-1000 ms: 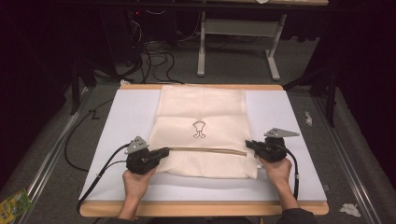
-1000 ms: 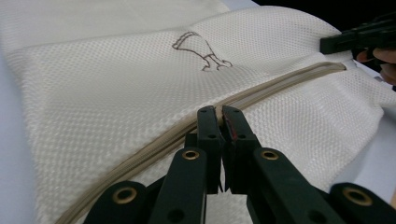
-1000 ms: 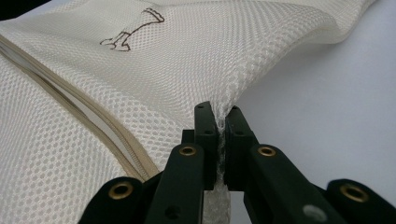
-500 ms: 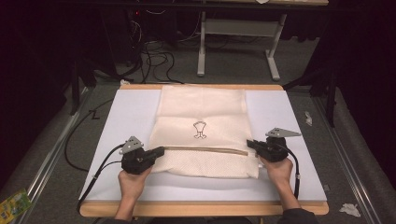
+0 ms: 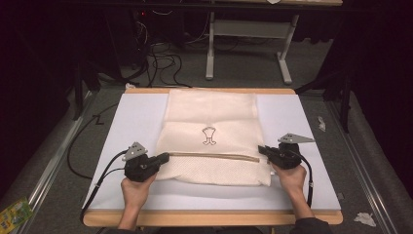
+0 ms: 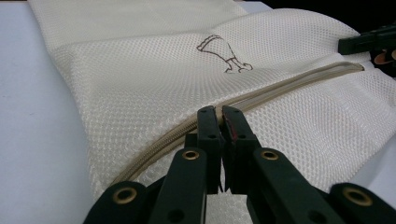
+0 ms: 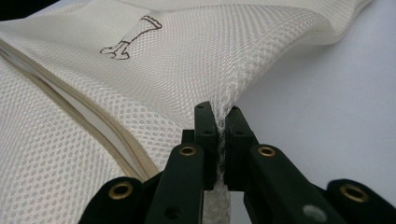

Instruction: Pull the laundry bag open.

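A cream mesh bag point(image 5: 212, 117) with a small dark printed emblem point(image 5: 209, 135) lies flat on the white table top point(image 5: 136, 117). A beige zipper point(image 5: 214, 156) runs across its near part. My left gripper point(image 5: 167, 156) lies low at the zipper's left end. In the left gripper view its jaws point(image 6: 220, 112) are shut right on the zipper point(image 6: 299, 81), and what they pinch is hidden between them. My right gripper point(image 5: 260, 148) is at the bag's right edge. There it point(image 7: 218, 112) is shut on a pinched fold of the mesh point(image 7: 187, 60), with the zipper point(image 7: 70, 112) to its left.
The table has a wooden rim point(image 5: 209, 218) along the near edge. Black cables point(image 5: 97, 180) trail from the left gripper over the table's left side. A metal table frame point(image 5: 246, 29) stands behind. Paper scraps point(image 5: 363, 218) and a green packet point(image 5: 14, 212) lie on the floor.
My left gripper has slid a little to the left along the zipper line. The right gripper has kept still on the mesh.
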Demonstrator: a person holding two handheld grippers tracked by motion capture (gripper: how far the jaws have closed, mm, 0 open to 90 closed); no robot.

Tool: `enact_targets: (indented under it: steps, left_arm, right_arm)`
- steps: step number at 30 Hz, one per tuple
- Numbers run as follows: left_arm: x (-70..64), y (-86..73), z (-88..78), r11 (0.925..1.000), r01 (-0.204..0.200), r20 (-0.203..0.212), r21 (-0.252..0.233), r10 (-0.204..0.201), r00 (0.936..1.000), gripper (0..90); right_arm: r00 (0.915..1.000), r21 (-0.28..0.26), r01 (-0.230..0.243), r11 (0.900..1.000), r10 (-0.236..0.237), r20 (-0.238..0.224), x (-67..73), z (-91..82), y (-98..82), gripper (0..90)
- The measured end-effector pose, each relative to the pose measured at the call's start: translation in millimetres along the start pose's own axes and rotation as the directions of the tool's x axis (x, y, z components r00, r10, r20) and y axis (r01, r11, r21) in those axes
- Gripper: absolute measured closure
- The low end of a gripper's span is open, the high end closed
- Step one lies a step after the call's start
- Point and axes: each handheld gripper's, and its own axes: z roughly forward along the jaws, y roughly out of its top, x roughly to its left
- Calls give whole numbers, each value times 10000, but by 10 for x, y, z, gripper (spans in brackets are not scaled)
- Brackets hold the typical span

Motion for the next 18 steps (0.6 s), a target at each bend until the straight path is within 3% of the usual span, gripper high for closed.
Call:
enact_targets:
  steps: [18]
  left_arm:
    - [17, 4, -25, 10000, 49, 21, -18, -49, 10000, 870]
  right_arm:
    - [10000, 28, -35, 10000, 35, 84, -19, -29, -7, 877]
